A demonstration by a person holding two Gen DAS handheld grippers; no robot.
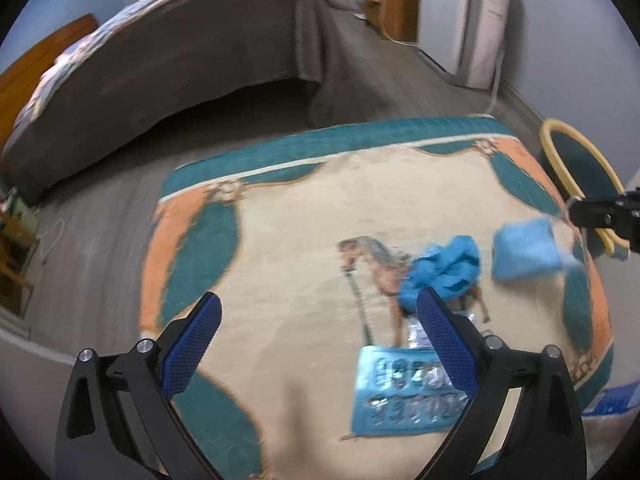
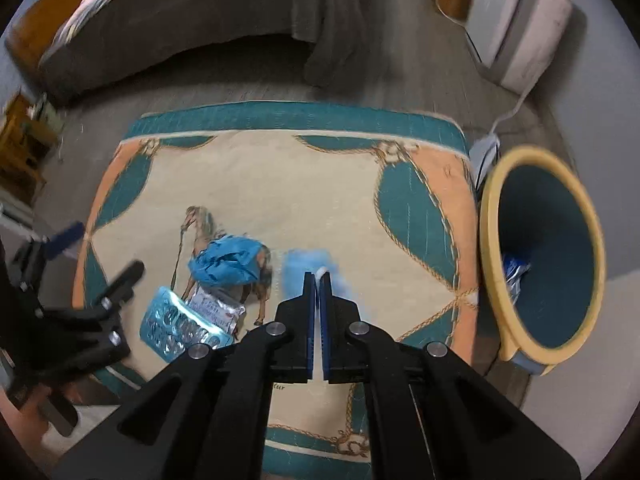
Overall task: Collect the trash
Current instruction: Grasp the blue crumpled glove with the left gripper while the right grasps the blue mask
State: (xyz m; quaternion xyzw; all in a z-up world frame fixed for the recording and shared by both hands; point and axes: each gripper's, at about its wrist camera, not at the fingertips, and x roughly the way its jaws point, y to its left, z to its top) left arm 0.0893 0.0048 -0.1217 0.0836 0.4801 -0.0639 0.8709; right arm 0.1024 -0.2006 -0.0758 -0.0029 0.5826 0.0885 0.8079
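A light-blue face mask (image 1: 524, 252) hangs blurred just above the rug, and my right gripper (image 2: 319, 277) is shut on its white strap; the mask (image 2: 294, 270) shows beyond the fingertips. In the left wrist view the right gripper (image 1: 576, 210) comes in from the right edge. A crumpled blue wrapper (image 1: 440, 272), a blue blister pack (image 1: 404, 392) and a silver packet (image 1: 418, 332) lie on the rug. My left gripper (image 1: 320, 300) is open above the rug, left of this trash, with nothing between its fingers. A teal bin with a yellow rim (image 2: 490, 208) stands at the rug's right edge.
The patterned rug (image 2: 280, 184) lies on a grey wooden floor. A bed with a grey cover (image 1: 180, 60) stands behind it, a white appliance (image 1: 460, 16) at the back right. A cable (image 2: 516, 108) runs near the bin, which holds a blue-white wrapper (image 2: 516, 276).
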